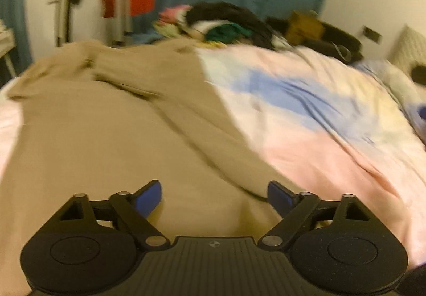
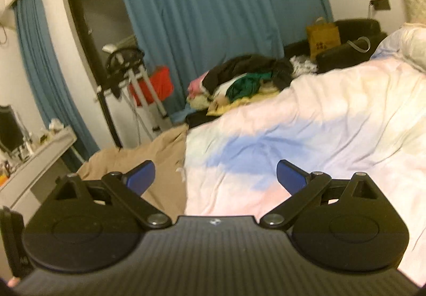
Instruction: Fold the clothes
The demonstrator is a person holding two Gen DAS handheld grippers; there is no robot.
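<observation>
Left gripper (image 1: 214, 199), right gripper (image 2: 215, 180) both agape, empty — risk: pinching duvet (image 1: 319, 109) along with tan garment (image 1: 106, 136).

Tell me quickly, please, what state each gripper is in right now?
Left gripper: open, holding nothing, above the tan garment.
Right gripper: open, holding nothing, above the duvet.

Left gripper (image 1: 214, 196) jaws apart, empty, over tan garment (image 1: 106, 136), pastel duvet (image 1: 306, 115)
</observation>
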